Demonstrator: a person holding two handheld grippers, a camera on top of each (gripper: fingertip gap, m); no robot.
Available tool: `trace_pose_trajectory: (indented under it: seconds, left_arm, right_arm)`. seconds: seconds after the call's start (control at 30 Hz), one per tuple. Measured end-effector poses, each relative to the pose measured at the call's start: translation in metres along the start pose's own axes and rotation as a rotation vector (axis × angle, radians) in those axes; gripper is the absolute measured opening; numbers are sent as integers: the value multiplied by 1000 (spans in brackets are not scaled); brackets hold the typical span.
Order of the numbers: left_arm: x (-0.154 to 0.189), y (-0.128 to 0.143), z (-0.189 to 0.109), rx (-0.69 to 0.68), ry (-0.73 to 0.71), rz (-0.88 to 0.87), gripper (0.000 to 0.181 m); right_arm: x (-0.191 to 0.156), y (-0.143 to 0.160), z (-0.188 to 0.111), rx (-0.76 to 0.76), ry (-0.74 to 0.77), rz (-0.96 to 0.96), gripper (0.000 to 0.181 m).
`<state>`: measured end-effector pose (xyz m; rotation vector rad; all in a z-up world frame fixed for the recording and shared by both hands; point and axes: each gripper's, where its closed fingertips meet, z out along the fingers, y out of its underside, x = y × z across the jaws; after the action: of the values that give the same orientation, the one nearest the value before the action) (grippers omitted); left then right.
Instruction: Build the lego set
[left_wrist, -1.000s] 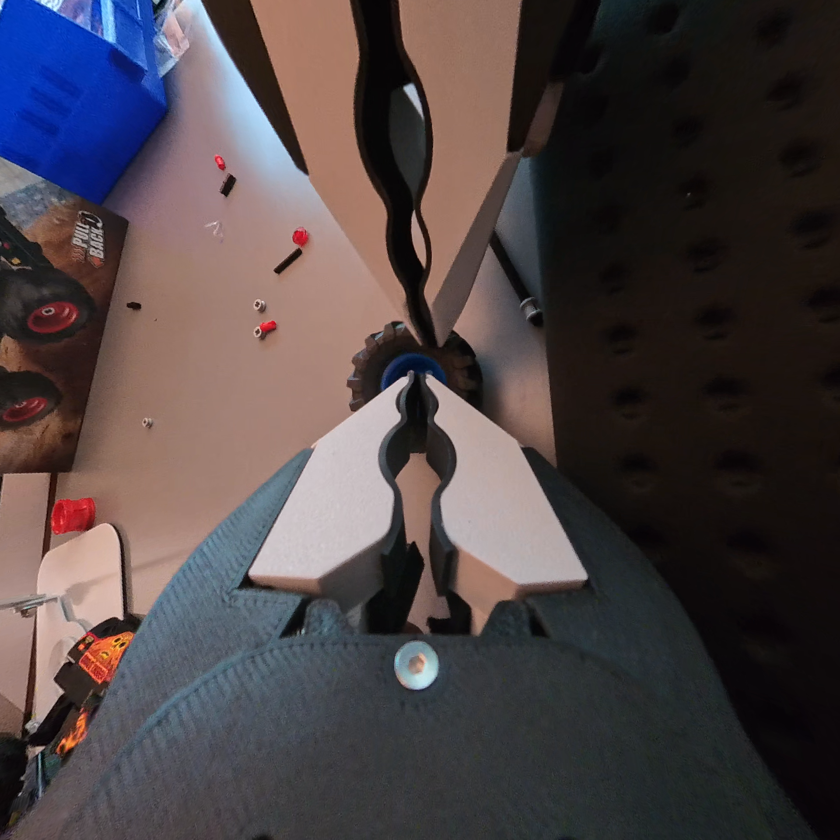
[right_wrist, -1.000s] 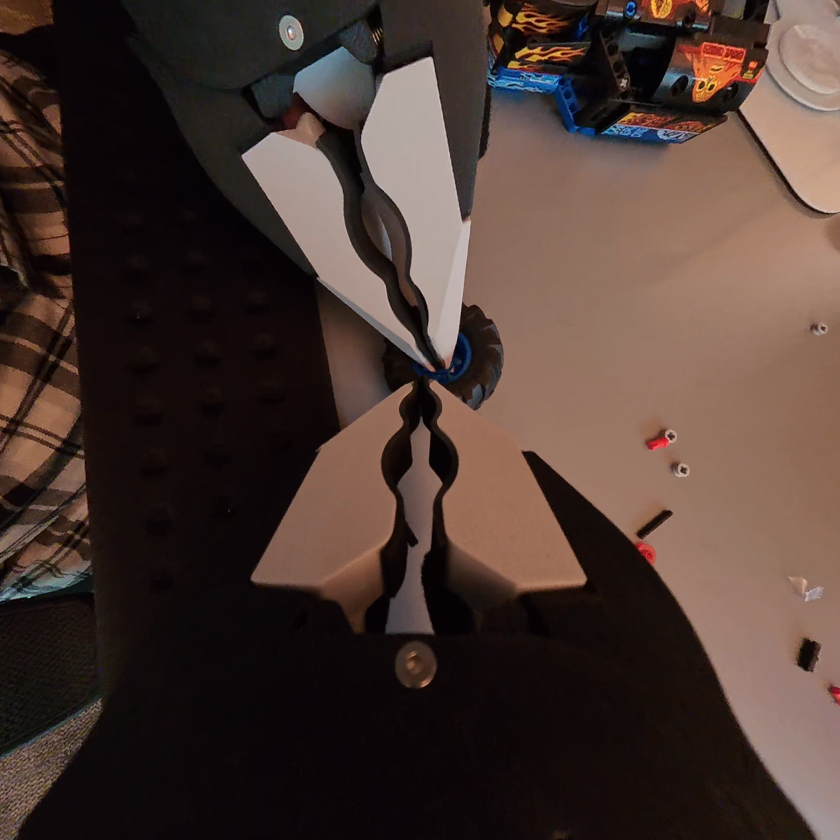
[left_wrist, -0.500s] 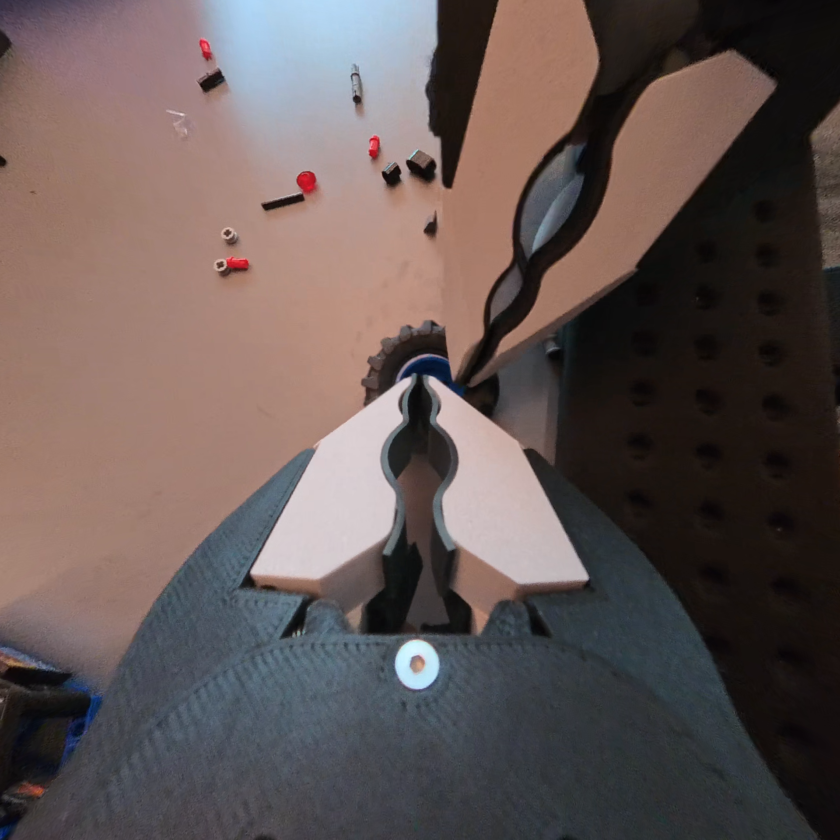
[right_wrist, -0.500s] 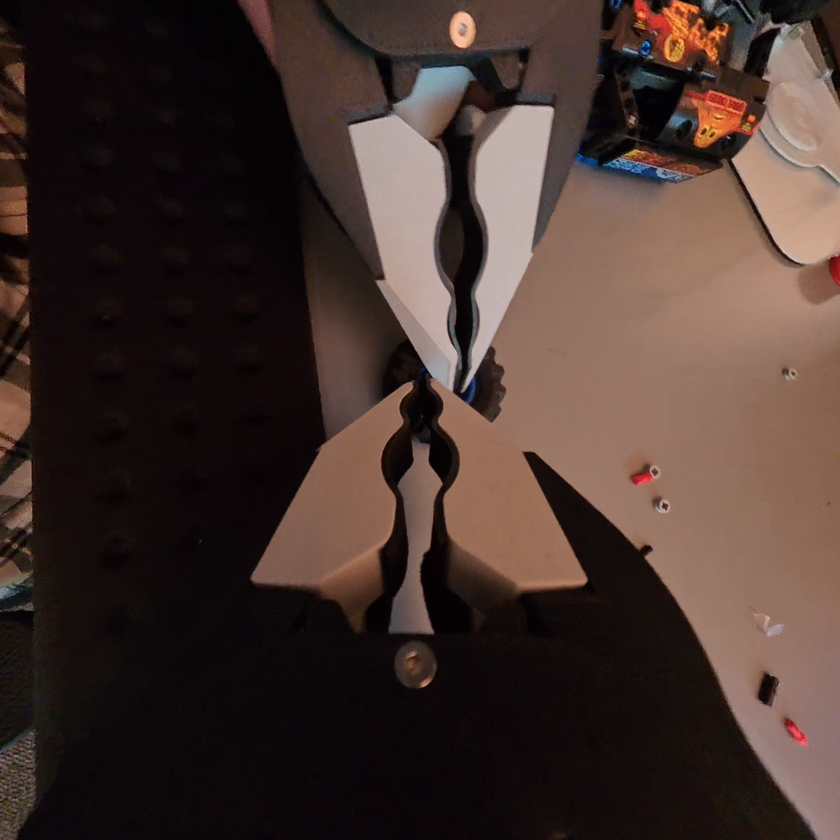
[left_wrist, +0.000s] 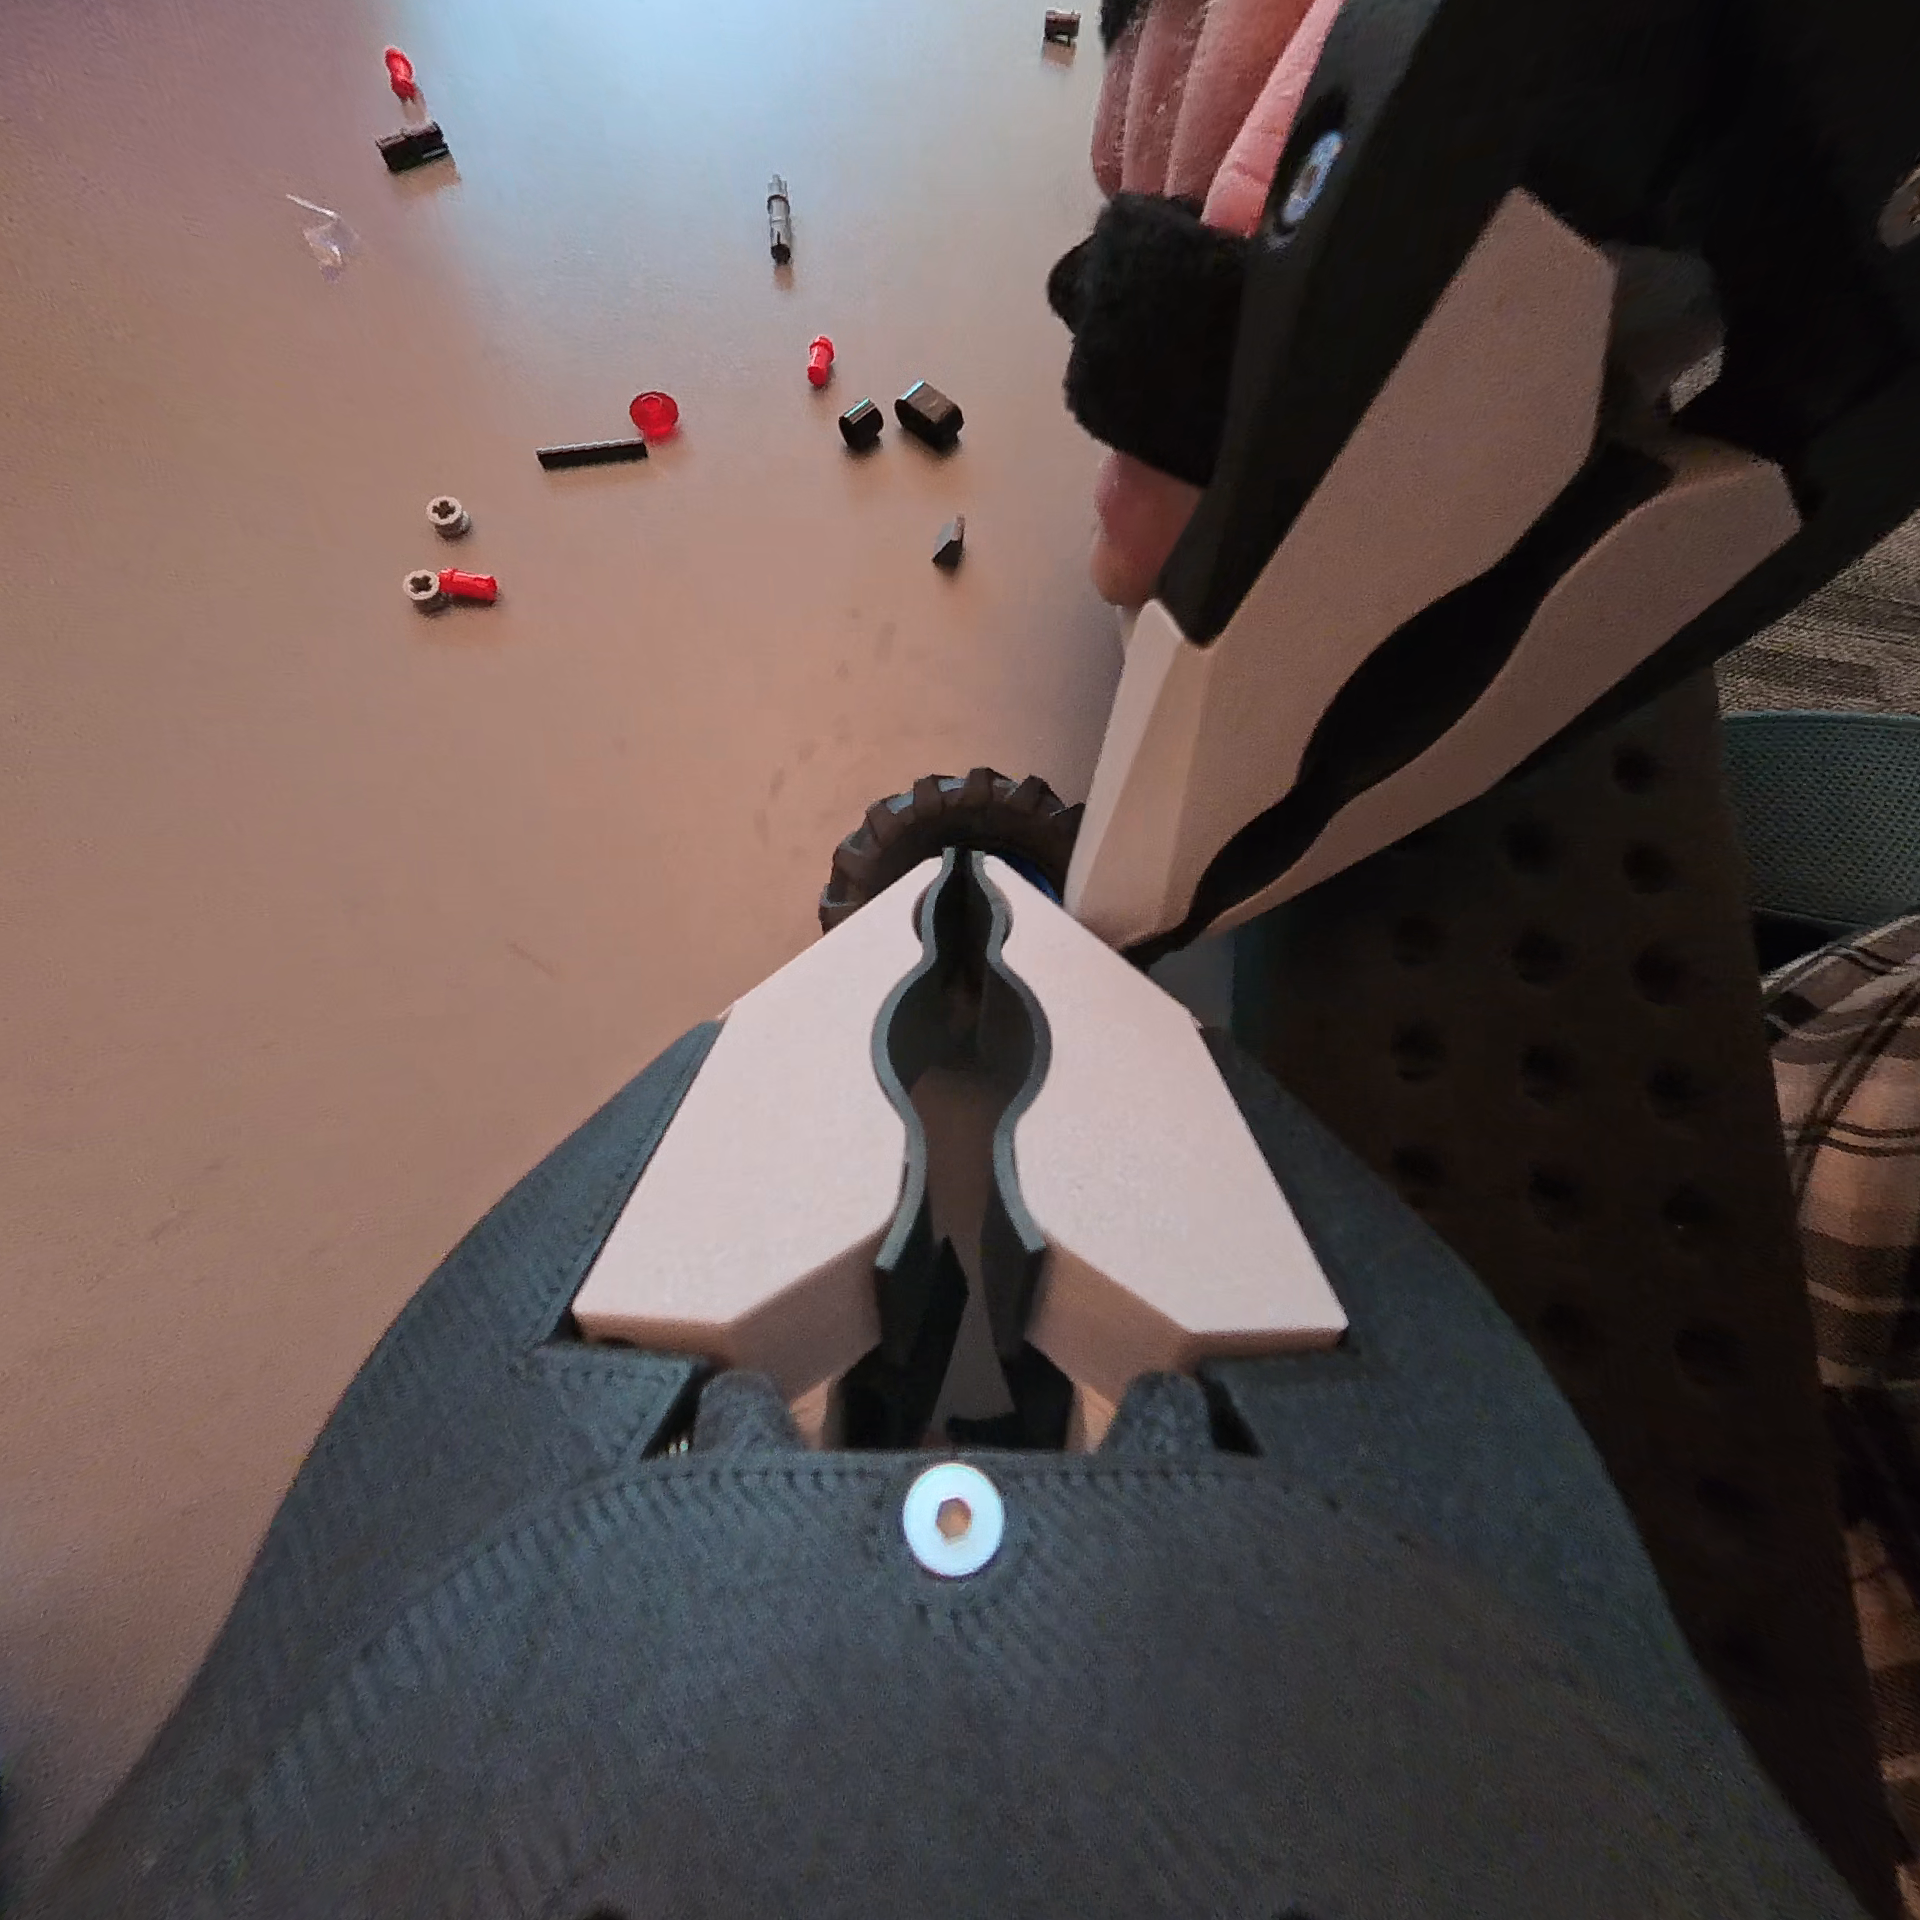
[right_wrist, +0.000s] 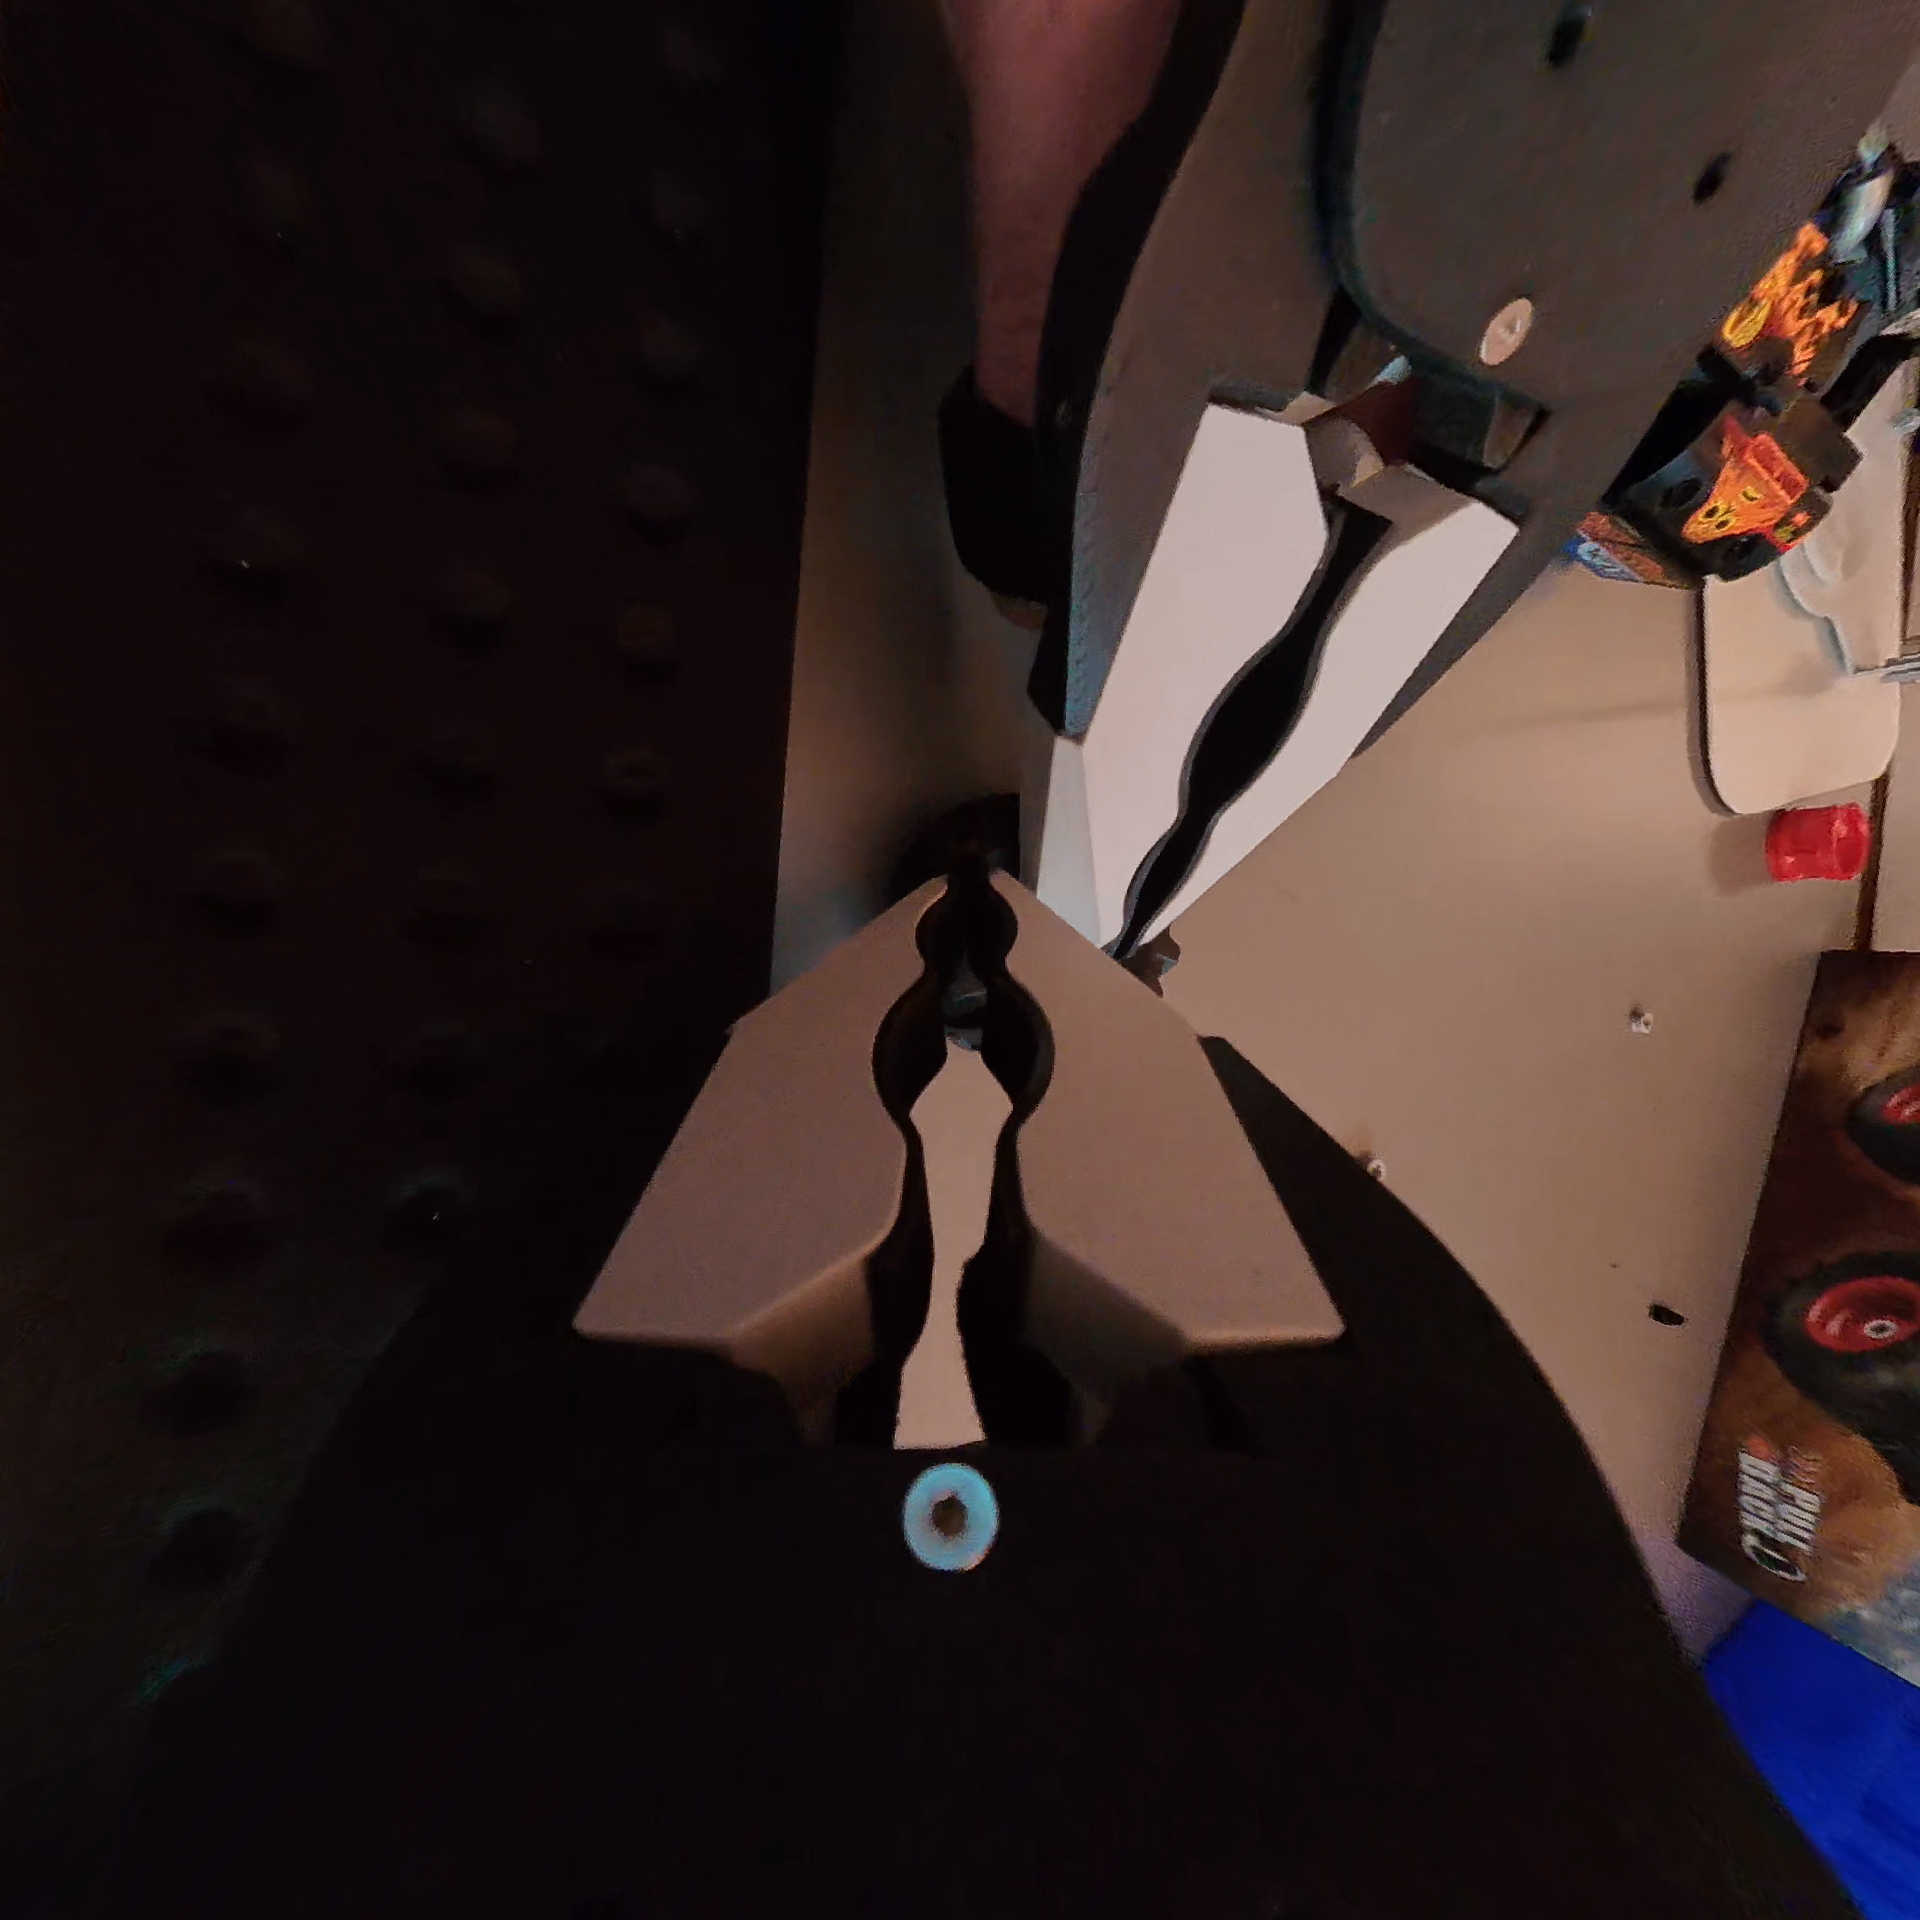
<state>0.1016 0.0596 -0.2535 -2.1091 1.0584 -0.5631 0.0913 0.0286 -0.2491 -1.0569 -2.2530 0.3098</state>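
The wheel (left_wrist: 940, 821), a black knobby tyre with a blue hub, stood at the near edge of the worktop (left_wrist: 312, 831), just in front of the tips of the left hand-held gripper (left_wrist: 961, 862). This gripper was clenched, its two pale fingers pressed together at the tips and touching the wheel; whether they truly gripped it, I cannot tell. The right hand-held gripper (left_wrist: 1138, 940) came in from the upper right, held by a hand (left_wrist: 1153, 312) in a black fingerless glove. It was clenched too, with its tips just beside the wheel. In the right wrist view something small and dark sat between its fingers (right_wrist: 810, 1143), but it was too dim to name.

Farther on the worktop lay small loose parts: a red stud (left_wrist: 654, 412), a black rod (left_wrist: 592, 453) and two grey bushes (left_wrist: 448, 515). In the right wrist view a partly built truck (right_wrist: 1766, 416) with flame stickers stood near a red cap (right_wrist: 1818, 842).
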Motion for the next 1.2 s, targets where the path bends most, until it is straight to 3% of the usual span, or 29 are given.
trace_pose_trajectory:
  seconds: [0.2, 0.4, 0.67, 0.77, 0.9, 1.1, 1.2]
  left_arm:
    - [-2, -2, -2, 23, 2, -19, 0]
    - [-1, 0, -14, 5, -44, 92, 0]
    - [13, 0, -12, -23, -68, 65, 0]
    - [5, -7, -24, 15, -99, 60, 0]
    - [-5, 5, -22, -33, -113, 79, 0]
    - [1, 5, -13, 16, -104, -118, 0]
    - [6, 1, -16, 15, -139, -97, 0]
  right_arm:
    - [8, 1, -5, 76, 46, 86, 0]
    - [14, 12, -10, 164, 77, 269, 0]
    - [19, 19, -10, 128, 37, 238, 0]
    - [22, 21, -13, 100, 44, 236, 0]
    - [17, 10, -14, 105, 41, 241, 0]
    - [15, 4, -8, 62, 68, 280, 0]
    - [26, 20, -9, 25, 108, 286, 0]
